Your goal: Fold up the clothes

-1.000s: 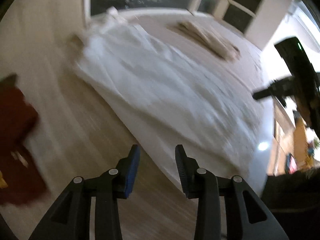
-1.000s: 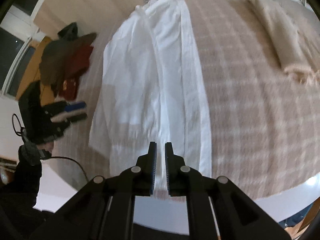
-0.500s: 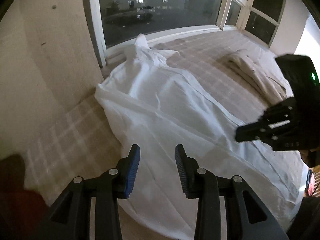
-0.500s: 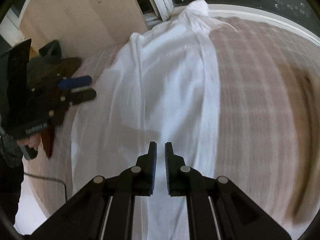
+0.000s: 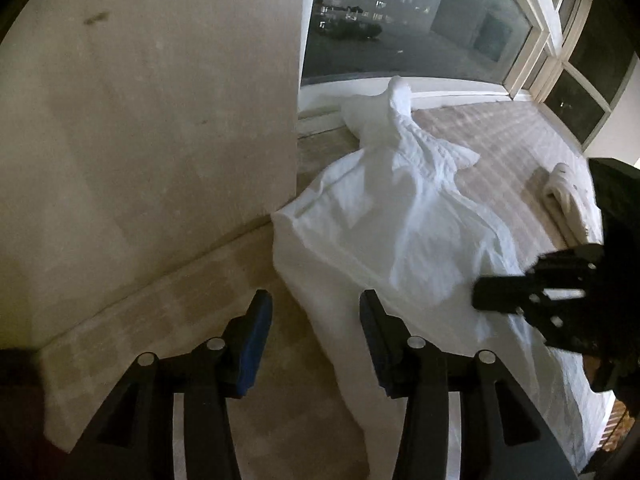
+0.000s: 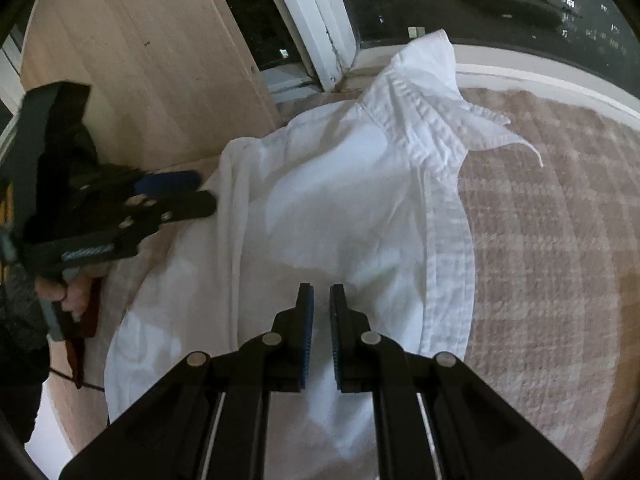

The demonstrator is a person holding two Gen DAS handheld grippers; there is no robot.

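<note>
A white shirt (image 5: 400, 232) lies spread on the plaid bed cover (image 5: 500, 140), its collar up against the window sill. My left gripper (image 5: 315, 304) is open and hovers just over the shirt's left shoulder edge, near the wall. The right wrist view shows the shirt (image 6: 340, 200) from above, with the left gripper (image 6: 206, 192) at its left side seam. My right gripper (image 6: 321, 296) is shut with nothing held, hanging over the middle of the shirt's body. In the left wrist view the right gripper (image 5: 480, 292) comes in from the right.
A beige wall panel (image 5: 140, 120) stands close on the left. A dark window (image 5: 400, 20) runs along the head of the bed. A folded beige cloth (image 5: 564, 196) lies at the far right. Dark red clothing (image 6: 86, 320) shows beneath a person's hand (image 6: 68, 296).
Both grippers have moved up the shirt from its hem toward the collar. The left one swung toward the wall side. Neither changed its opening.
</note>
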